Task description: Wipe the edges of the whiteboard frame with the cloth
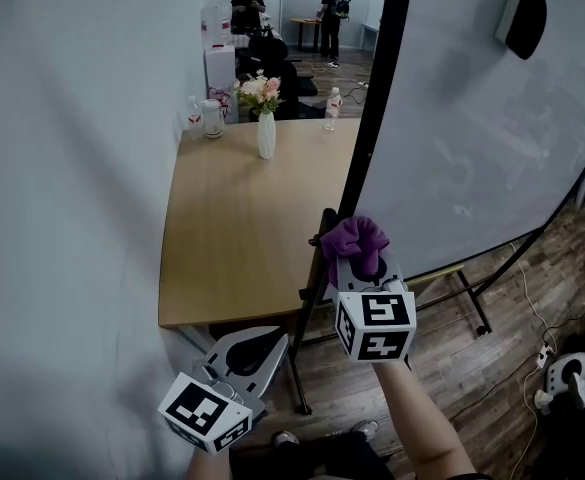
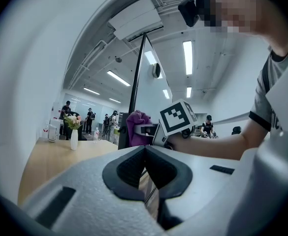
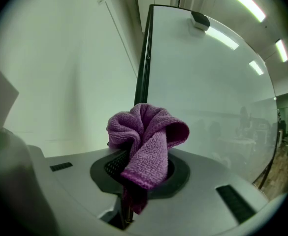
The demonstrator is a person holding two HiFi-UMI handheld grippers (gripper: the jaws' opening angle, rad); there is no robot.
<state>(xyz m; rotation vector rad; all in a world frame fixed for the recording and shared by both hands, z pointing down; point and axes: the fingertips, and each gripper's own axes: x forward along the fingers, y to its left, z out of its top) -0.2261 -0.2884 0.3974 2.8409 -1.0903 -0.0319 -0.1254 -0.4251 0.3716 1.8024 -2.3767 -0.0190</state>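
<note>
The right gripper (image 1: pixel 358 256) has its jaws shut tight on the purple cloth (image 1: pixel 353 236). The cloth bunches up out of the jaws, right at the black frame (image 1: pixel 377 98) on the left side of the whiteboard (image 1: pixel 472 128), low down. I cannot tell if it touches. The left gripper (image 1: pixel 257 346) hangs lower, near the frame's leg, with its jaws together and nothing in them. Behind the frame is a wooden worktop (image 1: pixel 242 238) with a white vase (image 1: pixel 266 134) of flowers.

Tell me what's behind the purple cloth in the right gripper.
The black frame edge rises behind the cloth, whiteboard to its right, wall to its left. The cloth hides the frame's lower stretch, so contact cannot be told.
</note>
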